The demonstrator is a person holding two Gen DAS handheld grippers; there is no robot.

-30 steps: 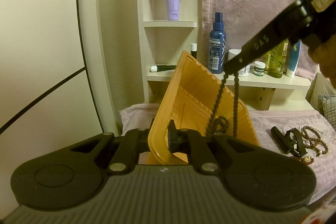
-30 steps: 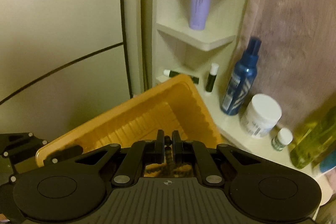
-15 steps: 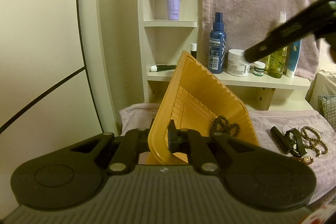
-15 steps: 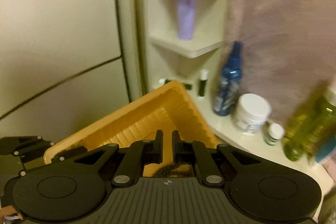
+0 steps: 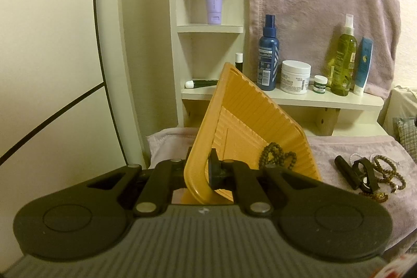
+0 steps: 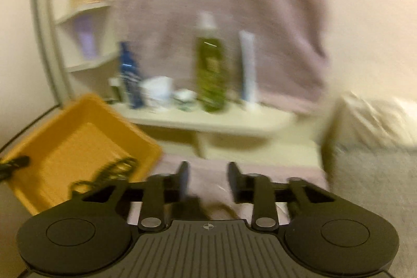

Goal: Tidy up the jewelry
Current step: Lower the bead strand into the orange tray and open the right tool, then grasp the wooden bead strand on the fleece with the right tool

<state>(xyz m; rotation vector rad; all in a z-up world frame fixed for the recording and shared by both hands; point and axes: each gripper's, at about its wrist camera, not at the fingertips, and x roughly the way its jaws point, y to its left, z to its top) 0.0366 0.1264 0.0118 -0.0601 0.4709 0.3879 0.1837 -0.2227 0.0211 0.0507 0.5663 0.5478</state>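
My left gripper [image 5: 200, 168] is shut on the near rim of an orange tray [image 5: 245, 121] and holds it tilted up. A dark beaded necklace [image 5: 276, 156] lies bunched in the tray's lower corner. Several more bead bracelets [image 5: 388, 168] and dark clips [image 5: 349, 171] lie on the pink towel [image 5: 325, 150] to the right. In the blurred right wrist view my right gripper [image 6: 208, 181] is open and empty over the towel, to the right of the tray [image 6: 78, 142] and necklace [image 6: 109, 171].
A cream shelf [image 5: 312, 98] behind the tray carries a blue spray bottle [image 5: 268, 61], a white jar [image 5: 295, 77], a green bottle [image 5: 341, 61] and a blue tube [image 5: 363, 67]. A corner shelf unit [image 5: 208, 28] holds a purple tube. A pink towel hangs behind.
My right gripper let the beaded necklace drop into the tray, opened, and swung away to the right. The left gripper and tray stayed still.
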